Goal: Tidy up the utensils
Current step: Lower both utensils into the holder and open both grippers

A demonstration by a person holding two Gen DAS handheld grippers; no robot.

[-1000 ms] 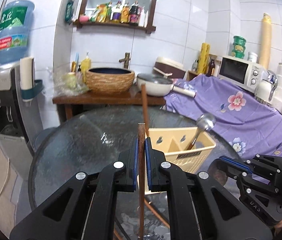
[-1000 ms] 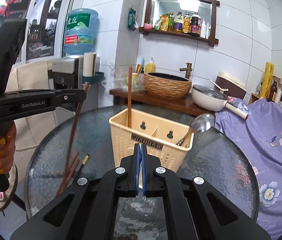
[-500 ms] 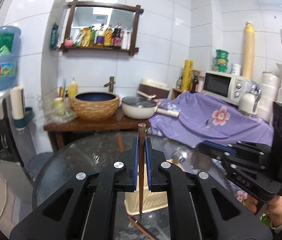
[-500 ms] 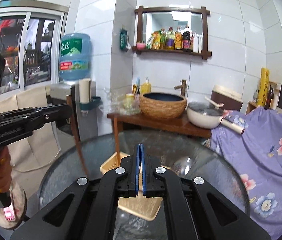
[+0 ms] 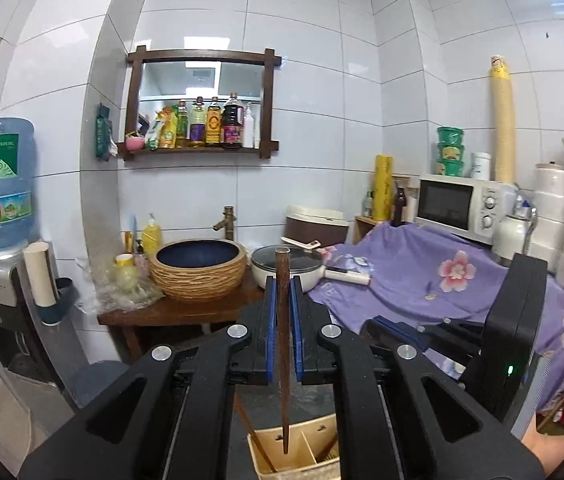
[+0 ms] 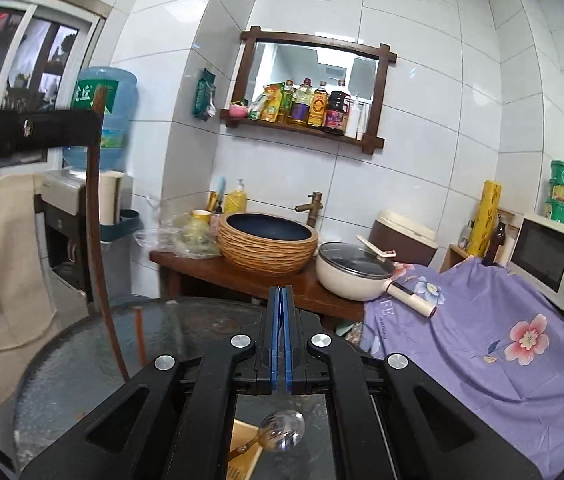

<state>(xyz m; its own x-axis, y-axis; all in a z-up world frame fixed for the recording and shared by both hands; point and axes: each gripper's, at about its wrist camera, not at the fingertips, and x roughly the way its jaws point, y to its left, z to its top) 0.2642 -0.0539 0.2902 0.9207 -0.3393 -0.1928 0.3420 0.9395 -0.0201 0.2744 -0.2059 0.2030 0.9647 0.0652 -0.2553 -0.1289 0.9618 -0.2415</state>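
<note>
White-tiled walls — wooden shelf

We read two large white characters, 虎丘, on green label of blue water jug, atop dispenser at left. Its lower red band carries print too small to read. Letters "FE" show faintly on purple floral cloth near pan handle. Bottle labels on wall shelf illegible.

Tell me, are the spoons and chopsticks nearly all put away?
Partly. A spoon and one chopstick already stand in the yellow utensil basket. The left gripper holds another chopstick upright above the basket; it still needs dropping in. The right gripper is shut and empty. More may remain below, out of sight.
</note>
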